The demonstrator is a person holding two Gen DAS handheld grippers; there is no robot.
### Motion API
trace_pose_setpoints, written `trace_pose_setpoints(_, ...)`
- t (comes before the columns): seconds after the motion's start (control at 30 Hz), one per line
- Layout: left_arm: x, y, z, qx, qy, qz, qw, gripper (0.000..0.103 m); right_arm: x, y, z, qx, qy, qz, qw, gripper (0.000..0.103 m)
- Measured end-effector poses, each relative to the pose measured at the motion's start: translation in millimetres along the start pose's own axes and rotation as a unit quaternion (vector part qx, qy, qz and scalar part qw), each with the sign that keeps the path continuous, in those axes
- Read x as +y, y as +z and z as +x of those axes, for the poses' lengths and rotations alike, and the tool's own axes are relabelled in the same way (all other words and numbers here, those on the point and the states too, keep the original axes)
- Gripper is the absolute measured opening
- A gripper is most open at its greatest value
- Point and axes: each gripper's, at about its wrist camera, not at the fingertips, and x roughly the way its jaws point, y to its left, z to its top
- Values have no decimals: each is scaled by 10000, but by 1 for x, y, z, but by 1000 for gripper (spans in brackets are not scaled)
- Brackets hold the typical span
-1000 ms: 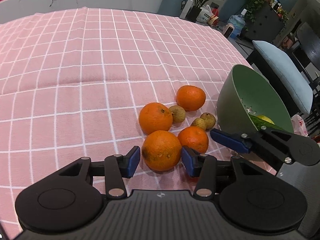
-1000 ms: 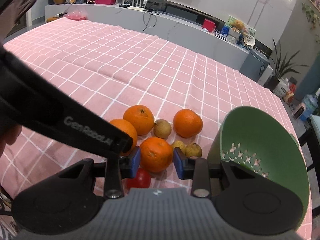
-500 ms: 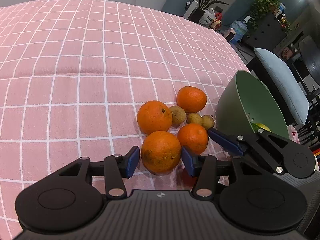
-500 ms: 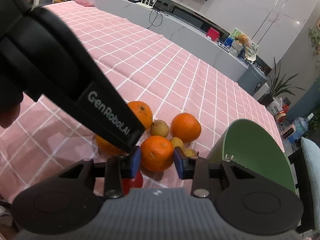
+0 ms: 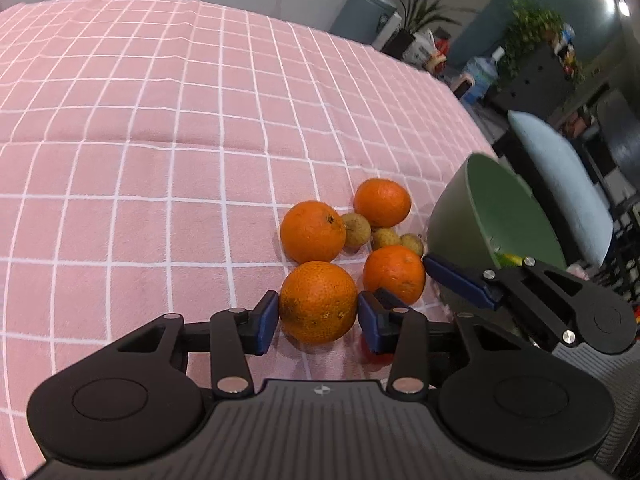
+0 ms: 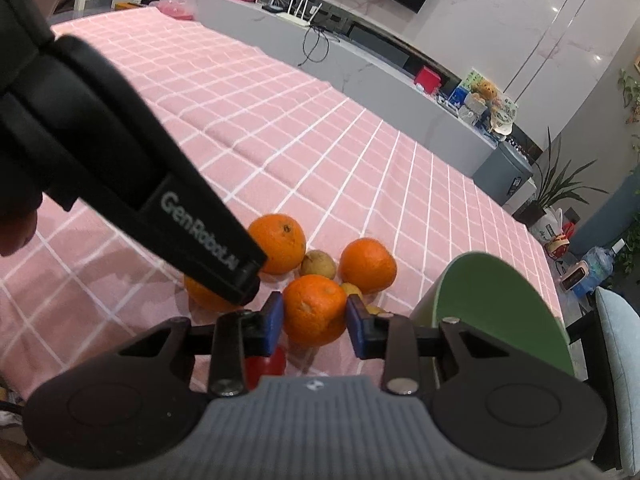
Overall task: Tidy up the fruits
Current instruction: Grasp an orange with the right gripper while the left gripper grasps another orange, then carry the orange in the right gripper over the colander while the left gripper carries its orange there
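1. The left gripper [image 5: 318, 318] is closed around a large orange [image 5: 318, 302]; both blue pads are seen touching its sides.
2. The right gripper [image 6: 315, 320] is closed on a smaller orange [image 6: 315, 309], with both pads pressed against it.
3. In the left wrist view, two more oranges are seen on the pink checked tablecloth [image 5: 160, 140]: one [image 5: 313, 231] at 12 o'clock from the held large orange, another [image 5: 382, 202] at 1 o'clock.
4. Three small brownish fruits [image 5: 356, 229] are clustered between the oranges.
5. A green bowl [image 5: 452, 220] is tilted at 3 o'clock from the cluster, its opening turned away from the fruit; something yellow [image 5: 508, 258] is glimpsed inside.
6. A red fruit [image 6: 266, 364] is partly hidden beneath the right gripper.
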Motion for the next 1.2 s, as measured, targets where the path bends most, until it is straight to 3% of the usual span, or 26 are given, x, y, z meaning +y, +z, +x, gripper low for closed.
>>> trace_pose_setpoints(0.33,-3,2,-33,-424,-102,-199,9988,48,-20,10,-41,-466,-27,273,9985,30)
trace_pose_setpoints(0.67,-45,14,-53,-787,-51,-41,9969,48,-62,10,-75,-796,-253,830,9930,30)
trace_pose_setpoints(0.93,-93,30,-44,-766,-156,361,9963,48,-121,-6,-87,-729,-106,1784,9812,30)
trace_pose_setpoints(1.2,-138,42,-6,-406,-398,747,9956,48,-173,-40,-78,-423,-50,2628,9639,30)
